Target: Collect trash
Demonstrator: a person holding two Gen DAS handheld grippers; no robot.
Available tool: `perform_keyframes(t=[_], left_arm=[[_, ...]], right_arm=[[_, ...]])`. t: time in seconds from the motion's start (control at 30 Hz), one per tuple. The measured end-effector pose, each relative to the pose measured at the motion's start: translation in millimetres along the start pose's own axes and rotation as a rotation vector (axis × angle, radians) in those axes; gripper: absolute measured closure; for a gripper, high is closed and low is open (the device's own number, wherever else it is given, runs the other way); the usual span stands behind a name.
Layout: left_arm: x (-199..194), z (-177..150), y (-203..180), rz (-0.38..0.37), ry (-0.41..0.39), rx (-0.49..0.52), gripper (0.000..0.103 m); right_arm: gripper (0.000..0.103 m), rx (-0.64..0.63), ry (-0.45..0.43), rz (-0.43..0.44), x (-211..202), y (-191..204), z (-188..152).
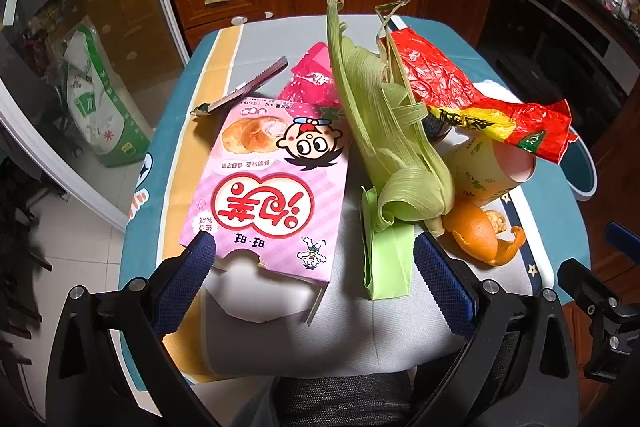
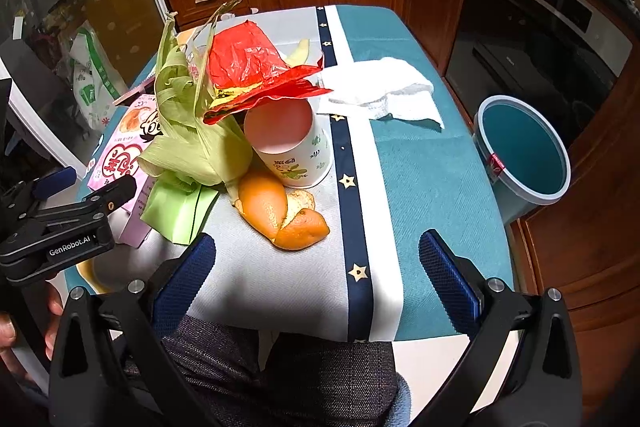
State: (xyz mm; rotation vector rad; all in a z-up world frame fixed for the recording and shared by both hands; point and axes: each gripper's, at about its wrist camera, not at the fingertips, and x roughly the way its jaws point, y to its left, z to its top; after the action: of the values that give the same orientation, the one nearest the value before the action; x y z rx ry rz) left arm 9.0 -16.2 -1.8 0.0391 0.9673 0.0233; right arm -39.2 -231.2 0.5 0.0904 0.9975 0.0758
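Both grippers are hovering spread wide and empty at the near table edge; collection looks barely begun. Left gripper [image 1: 314, 251] is pointing at the flat pink snack box [image 1: 266, 187] and folded light-green paper [image 1: 386, 259]. Right gripper [image 2: 316, 253] is facing the curled orange peel [image 2: 280, 211], just beside the tipped white paper cup [image 2: 292, 143]. Green corn husks [image 2: 192, 135] and a crumpled red plastic wrapper [image 2: 256, 71] are piling on top; a white tissue [image 2: 384, 91] is lying apart. The teal round bin [image 2: 524, 159] is standing off the table's right side. Likely next: right jaws closing on the peel, then carrying it to the bin.
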Motion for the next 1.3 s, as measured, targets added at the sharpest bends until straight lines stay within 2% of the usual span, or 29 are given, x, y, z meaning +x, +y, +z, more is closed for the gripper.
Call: perform_keyframes(t=[1.3], left_arm=[[2.4, 3.7, 4.0, -0.011, 0.007, -0.001, 0.004]], right_arm=[[0.005, -0.016, 0.016, -0.004, -0.5, 3.3, 3.9]])
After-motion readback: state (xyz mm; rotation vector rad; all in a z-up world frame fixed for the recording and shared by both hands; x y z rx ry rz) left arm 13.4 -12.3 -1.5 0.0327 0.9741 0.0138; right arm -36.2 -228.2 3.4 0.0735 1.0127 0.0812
